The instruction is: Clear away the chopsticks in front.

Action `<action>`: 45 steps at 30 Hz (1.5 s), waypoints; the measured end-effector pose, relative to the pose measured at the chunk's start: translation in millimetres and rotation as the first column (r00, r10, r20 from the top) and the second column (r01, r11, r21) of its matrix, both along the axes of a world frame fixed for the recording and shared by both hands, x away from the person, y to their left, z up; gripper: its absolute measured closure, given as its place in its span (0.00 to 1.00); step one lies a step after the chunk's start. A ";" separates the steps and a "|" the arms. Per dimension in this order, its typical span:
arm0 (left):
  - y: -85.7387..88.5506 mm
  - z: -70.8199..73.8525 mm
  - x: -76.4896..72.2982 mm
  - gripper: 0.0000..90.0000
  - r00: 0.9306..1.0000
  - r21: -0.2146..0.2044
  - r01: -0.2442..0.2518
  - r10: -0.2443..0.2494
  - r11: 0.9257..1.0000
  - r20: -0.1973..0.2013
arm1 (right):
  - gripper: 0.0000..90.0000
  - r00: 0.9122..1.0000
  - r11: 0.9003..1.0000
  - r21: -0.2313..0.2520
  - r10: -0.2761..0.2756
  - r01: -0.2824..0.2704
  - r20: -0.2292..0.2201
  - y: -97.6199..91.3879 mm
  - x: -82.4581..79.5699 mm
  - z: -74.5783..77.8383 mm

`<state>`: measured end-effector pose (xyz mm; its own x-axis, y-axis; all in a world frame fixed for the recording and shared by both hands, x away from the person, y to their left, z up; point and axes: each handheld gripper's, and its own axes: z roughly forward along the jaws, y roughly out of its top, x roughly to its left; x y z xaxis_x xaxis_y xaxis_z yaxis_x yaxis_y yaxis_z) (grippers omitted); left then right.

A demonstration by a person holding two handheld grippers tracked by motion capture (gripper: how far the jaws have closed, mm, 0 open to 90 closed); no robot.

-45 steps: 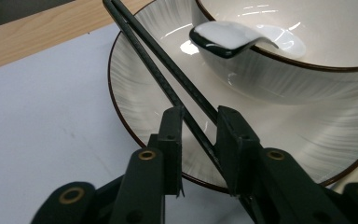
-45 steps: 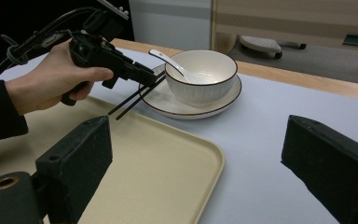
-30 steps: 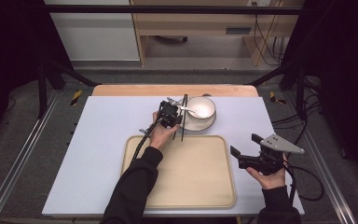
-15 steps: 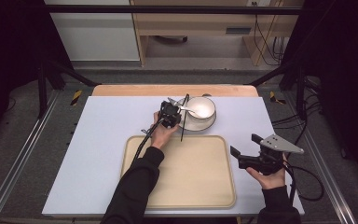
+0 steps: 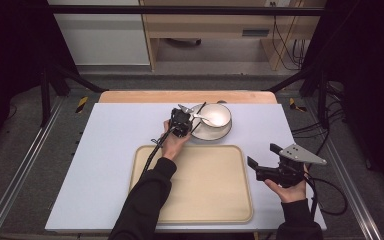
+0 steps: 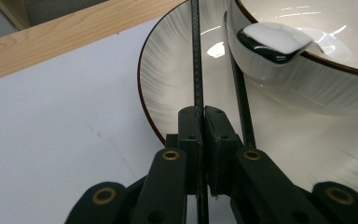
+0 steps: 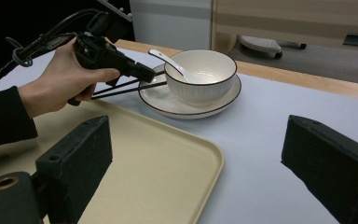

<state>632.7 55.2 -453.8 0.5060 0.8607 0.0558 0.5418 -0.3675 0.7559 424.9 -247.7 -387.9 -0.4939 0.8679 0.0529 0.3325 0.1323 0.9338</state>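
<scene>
High view: a pale lavender counter (image 5: 105,150) carries an empty cream plastic tray (image 5: 200,185) near the person, and beyond it a white ceramic bowl with a dark rim (image 5: 219,116) seated on a matching white saucer plate (image 5: 211,134), a white ceramic soup spoon (image 5: 200,118) leaning inside the bowl. The left gripper (image 5: 181,122) sits at the plate's left edge, where a pair of thin black chopsticks (image 5: 198,116) rests across the rim, likely propped there so a stick can be taken from the side. The right gripper (image 5: 265,161) hangs off the tray's right edge, well apart from the crockery, seemingly waiting. Left gripper view: its jaws have just been closing and now stand clamped on one chopstick, which runs straight up between the pads; the second stick (image 6: 240,93) lies just beside, outside the grip, against the bowl wall. Right gripper view: its own jaws stand wide apart with nothing between them, facing the tray corner and the bowl, the left hand (image 7: 60,79) level with the plate.
</scene>
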 end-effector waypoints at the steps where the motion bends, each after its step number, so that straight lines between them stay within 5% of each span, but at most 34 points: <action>1: 0.9 0.9 -0.6 0.95 1.000 0.002 0.001 -0.001 1.000 0.000 | 0.10 1.000 1.000 0.001 0.000 0.000 -0.001 -0.1 -0.1 0.0; 18: 49.3 21.6 -36.6 0.95 0.995 -0.050 -0.098 0.099 0.994 0.018 | 0.09 1.000 1.000 0.006 -0.009 0.009 0.005 -3.2 0.0 -1.0; 28: 78.8 35.6 -85.2 0.95 0.986 -0.148 -0.148 0.158 0.978 0.056 | 0.09 1.000 1.000 0.006 -0.011 0.011 0.000 -1.8 -0.2 -1.6; 36: 92.3 39.5 -128.2 0.95 0.974 -0.152 -0.183 0.200 0.971 0.107 | 0.09 1.000 1.000 0.004 -0.011 0.011 0.000 -1.1 -0.8 -1.9; 45: 100.7 31.5 -178.4 0.95 0.955 -0.206 -0.228 0.260 0.952 0.144 | 0.09 1.000 1.000 0.009 -0.007 0.007 0.007 -0.8 -2.3 -1.0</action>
